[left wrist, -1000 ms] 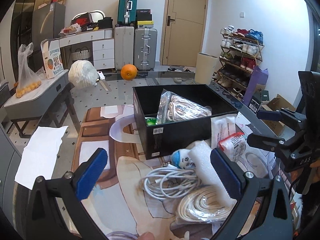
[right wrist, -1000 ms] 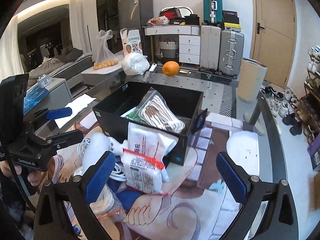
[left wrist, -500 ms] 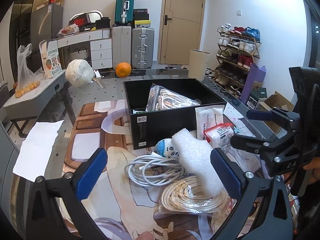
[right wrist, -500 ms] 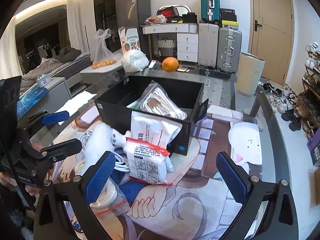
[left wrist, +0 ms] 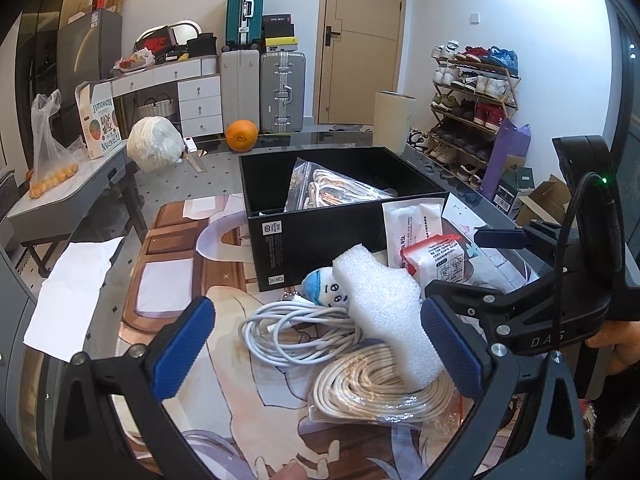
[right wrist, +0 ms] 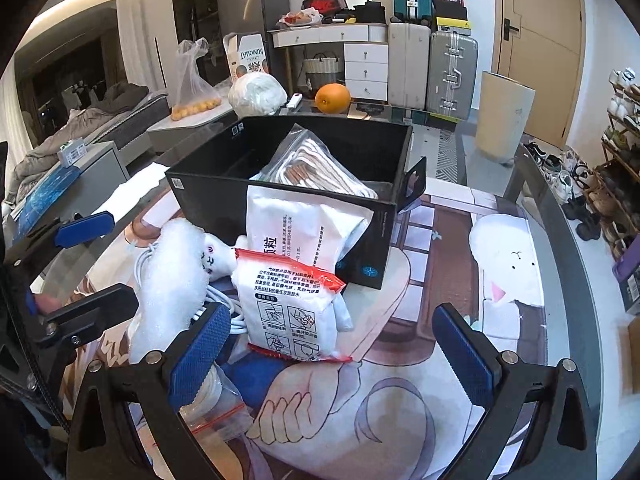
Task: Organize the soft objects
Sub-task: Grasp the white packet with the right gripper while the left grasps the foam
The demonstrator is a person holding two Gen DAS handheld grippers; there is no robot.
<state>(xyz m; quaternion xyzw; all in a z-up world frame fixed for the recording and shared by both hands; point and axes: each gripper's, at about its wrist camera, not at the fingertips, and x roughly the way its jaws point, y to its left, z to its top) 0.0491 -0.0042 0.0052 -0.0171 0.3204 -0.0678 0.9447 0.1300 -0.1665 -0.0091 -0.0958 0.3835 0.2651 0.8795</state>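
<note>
Foam point(left wrist: 386, 308), white, pebbled, draped over cable coils point(left wrist: 372, 380)

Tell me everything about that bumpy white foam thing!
The white foam piece is a thick, soft-looking slab with a bubbly, pebbled surface and wavy, rounded edges. It lies tilted on the pile in front of the black box, its lower end on the bagged beige cord coil. It leans against a little doll with a blue cap and overlaps the white cable. The left gripper's right pad sits right beside it; neither gripper holds it.
</note>
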